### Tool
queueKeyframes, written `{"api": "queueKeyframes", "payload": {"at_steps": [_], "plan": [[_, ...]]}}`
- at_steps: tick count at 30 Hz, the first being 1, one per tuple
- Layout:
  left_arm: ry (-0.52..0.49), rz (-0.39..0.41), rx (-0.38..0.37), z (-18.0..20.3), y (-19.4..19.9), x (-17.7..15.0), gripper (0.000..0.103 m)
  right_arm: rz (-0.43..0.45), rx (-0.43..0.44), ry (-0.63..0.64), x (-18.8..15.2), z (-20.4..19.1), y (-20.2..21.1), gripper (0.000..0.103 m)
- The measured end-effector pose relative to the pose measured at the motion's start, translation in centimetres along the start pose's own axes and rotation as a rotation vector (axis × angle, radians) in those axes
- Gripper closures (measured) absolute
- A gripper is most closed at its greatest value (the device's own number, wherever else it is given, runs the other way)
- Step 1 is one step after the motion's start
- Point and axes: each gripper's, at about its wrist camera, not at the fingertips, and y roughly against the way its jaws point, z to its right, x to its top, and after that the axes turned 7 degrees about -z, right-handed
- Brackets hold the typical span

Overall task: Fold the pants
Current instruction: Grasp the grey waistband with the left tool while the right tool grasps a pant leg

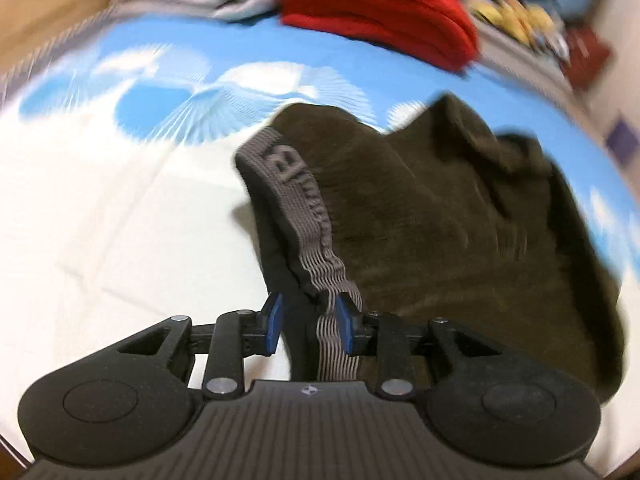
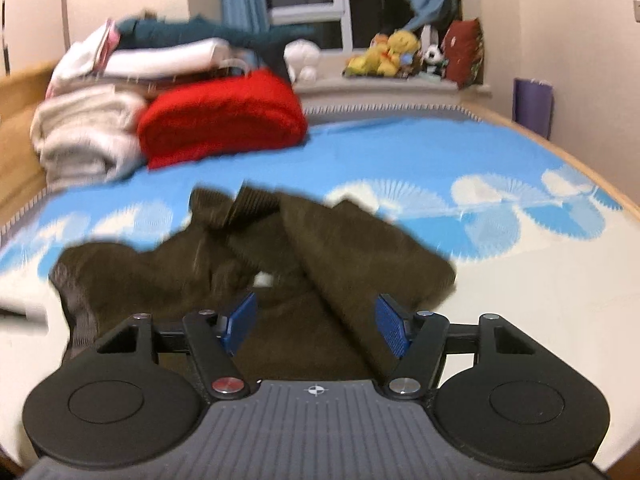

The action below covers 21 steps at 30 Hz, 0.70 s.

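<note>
Dark brown pants lie crumpled on the blue and white bed sheet. Their grey ribbed waistband runs up from the sheet into my left gripper, whose blue pads are shut on the band and the dark fabric beside it. In the right wrist view the pants spread out in loose folds, with a ribbed cuff at the far end. My right gripper hovers over their near edge with its jaws wide apart. The cloth lies below and between the pads, and neither pad presses on it.
A folded red blanket and a stack of white and pale laundry sit at the far left of the bed. Stuffed toys line the window sill. A purple bin stands past the bed's wooden right edge.
</note>
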Motion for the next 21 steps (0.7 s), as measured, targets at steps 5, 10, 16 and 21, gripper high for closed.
{"api": "queueKeyframes", "payload": {"at_steps": [5,10,16,21], "plan": [[0.075,-0.045,-0.071,-1.1,-1.2,0.6,0.054,0.084,-0.085,0.095,4.6,3.2,-3.0,0.033],[0.12,-0.096,-0.082,-1.3,-3.2,1.9,0.024,-0.041,-0.143,0.047,4.2,6.4,-10.2,0.029],[0.222,-0.167,-0.146,-1.6,-5.5,2.5,0.02,-0.187,-0.039,0.195,3.5,3.1,-15.7,0.016],[0.152,-0.21,-0.076,0.0,-7.0,2.5,0.019,-0.225,-0.06,0.411,3.2,-0.8,-18.3,0.016]]}}
